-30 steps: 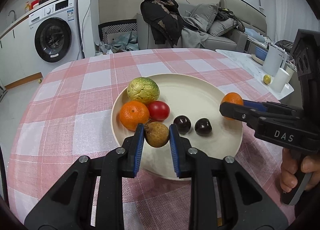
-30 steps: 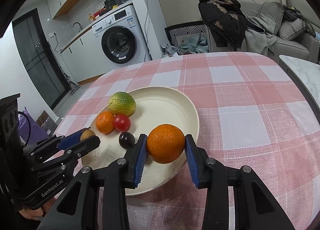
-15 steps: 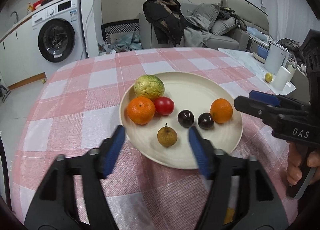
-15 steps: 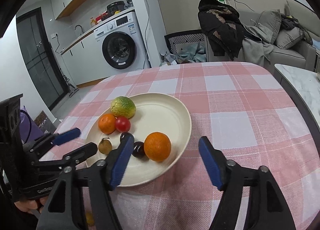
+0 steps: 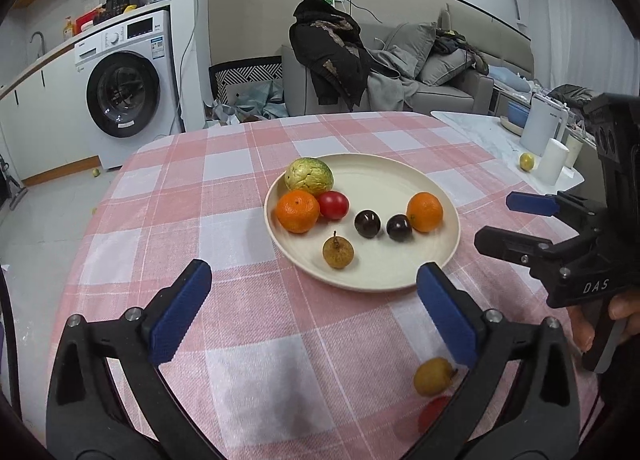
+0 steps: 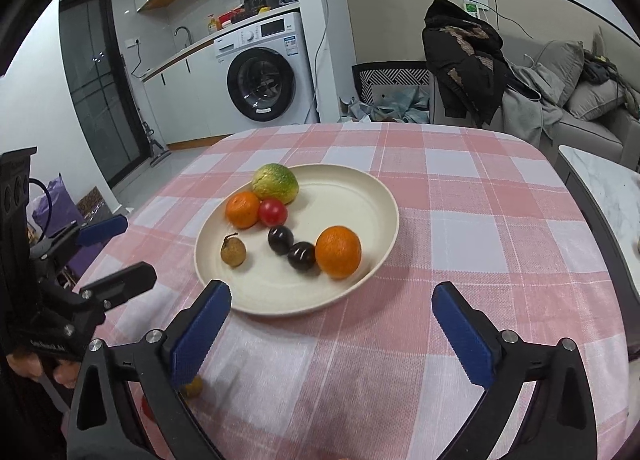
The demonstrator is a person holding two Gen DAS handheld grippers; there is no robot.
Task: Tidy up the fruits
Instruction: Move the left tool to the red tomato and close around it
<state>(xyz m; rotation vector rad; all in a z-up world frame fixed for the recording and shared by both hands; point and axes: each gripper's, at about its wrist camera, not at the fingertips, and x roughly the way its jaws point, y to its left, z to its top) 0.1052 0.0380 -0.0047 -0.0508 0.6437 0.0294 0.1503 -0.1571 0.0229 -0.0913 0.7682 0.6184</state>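
A cream plate (image 5: 400, 179) (image 6: 360, 195) on the pink checked tablecloth holds a green-yellow fruit (image 5: 309, 176), two oranges (image 5: 298, 211) (image 5: 425, 211), a red tomato (image 5: 333, 205), two dark plums (image 5: 367, 223) (image 5: 399, 227) and a small brown fruit (image 5: 338, 253) (image 6: 233, 251). My left gripper (image 5: 314, 318) is open and empty, near the plate's front edge. My right gripper (image 6: 332, 334) is open and empty, in front of the plate. A small yellow fruit (image 5: 432, 376) (image 6: 192, 386) and a red one (image 5: 434, 414) lie on the cloth close to me.
A side table (image 5: 480, 127) at the right carries a white kettle (image 5: 540, 127), a cup (image 5: 554, 161) and a yellow fruit (image 5: 527, 161). A washing machine (image 5: 124, 87) and a sofa with clothes (image 5: 360, 67) stand beyond the table.
Both grippers opened and drew back from the plate. The left let go of the small brown fruit and the right let go of the orange; both fruits now rest on the plate.
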